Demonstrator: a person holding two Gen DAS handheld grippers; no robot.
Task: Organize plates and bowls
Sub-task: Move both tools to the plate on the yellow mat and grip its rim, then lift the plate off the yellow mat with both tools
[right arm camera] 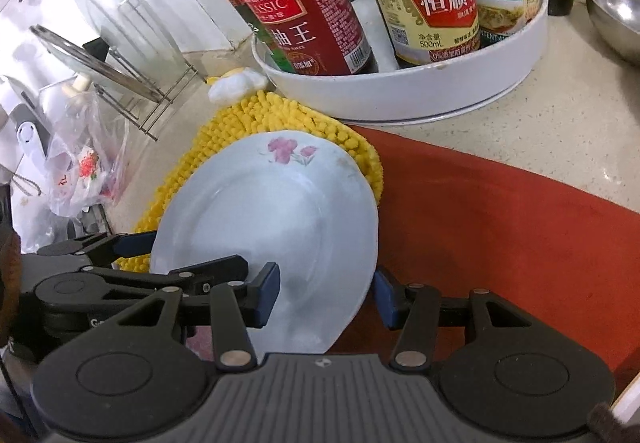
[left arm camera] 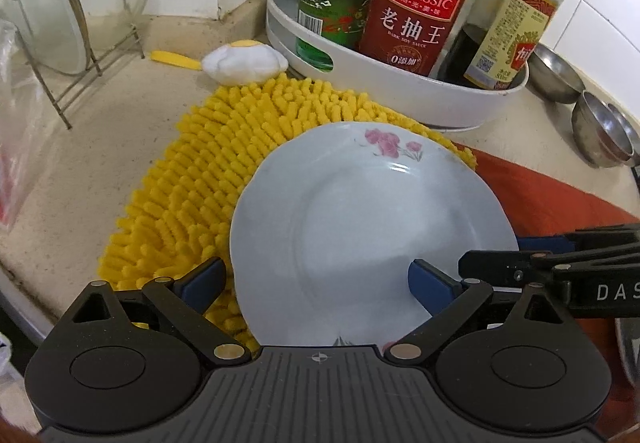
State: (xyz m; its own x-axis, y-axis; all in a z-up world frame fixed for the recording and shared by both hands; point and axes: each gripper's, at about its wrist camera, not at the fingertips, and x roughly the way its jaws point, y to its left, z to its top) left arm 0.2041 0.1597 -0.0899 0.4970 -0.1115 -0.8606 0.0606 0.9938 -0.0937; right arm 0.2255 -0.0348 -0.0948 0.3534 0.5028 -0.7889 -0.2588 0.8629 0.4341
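Note:
A white plate (left arm camera: 360,211) with pink flowers on its rim lies half on a yellow chenille mat (left arm camera: 200,179) and half on a red cloth (left arm camera: 548,199). My left gripper (left arm camera: 318,281) is open at its near edge, one finger over the mat and the other above the plate. In the right wrist view, the plate (right arm camera: 272,211) has its right rim between the fingers of my open right gripper (right arm camera: 326,291). Each gripper shows in the other's view: the right gripper (left arm camera: 500,253) reaches in from the right and the left gripper (right arm camera: 188,251) from the left. Neither is closed on the plate.
Just behind the mat stands a white round tray (left arm camera: 400,91) of sauce bottles. Small steel bowls (left arm camera: 600,135) stand at the right, with another bowl (right arm camera: 612,15) at the far right. A wire rack with glass lids (left arm camera: 72,43) and a plastic bag (right arm camera: 80,171) are at the left.

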